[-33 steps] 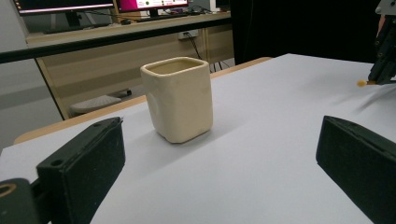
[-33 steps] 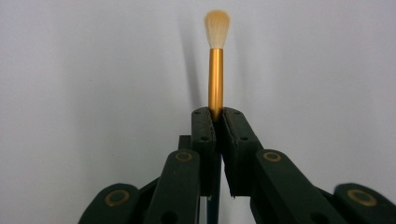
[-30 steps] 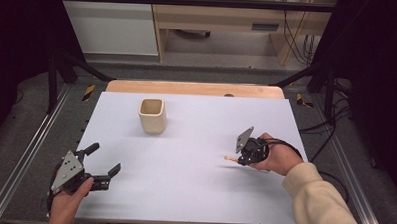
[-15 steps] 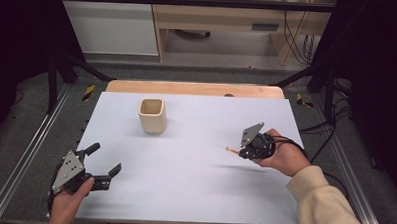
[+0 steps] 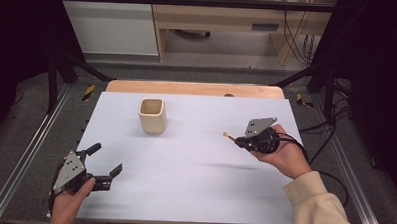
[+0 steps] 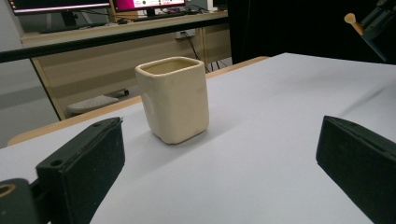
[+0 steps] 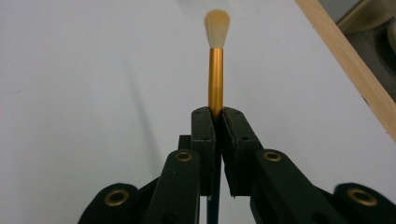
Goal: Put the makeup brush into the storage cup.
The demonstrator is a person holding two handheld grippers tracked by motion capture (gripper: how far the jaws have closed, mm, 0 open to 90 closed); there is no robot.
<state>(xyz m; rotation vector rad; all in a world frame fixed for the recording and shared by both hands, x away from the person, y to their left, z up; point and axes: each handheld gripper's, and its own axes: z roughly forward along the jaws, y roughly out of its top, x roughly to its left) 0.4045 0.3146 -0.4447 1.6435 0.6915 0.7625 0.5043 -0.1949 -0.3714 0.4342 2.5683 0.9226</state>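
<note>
A cream square cup stands upright on the white tabletop, at the far left of centre. My right gripper hovers above the right side of the table, shut on a small brush with a gold ferrule and pale bristles, which points left toward the cup. In the right gripper view the brush sticks straight out from the closed right gripper. My left gripper rests open near the front left corner. In the left gripper view the left gripper faces the cup, with the brush at the top right.
A wooden strip borders the table's far edge. Metal rails run along both sides. Beyond the table are a desk and cables. White surface lies open between the cup and both grippers.
The right gripper has lifted with the brush and drifted slightly right and away from me. The left gripper and the cup have stayed put.
</note>
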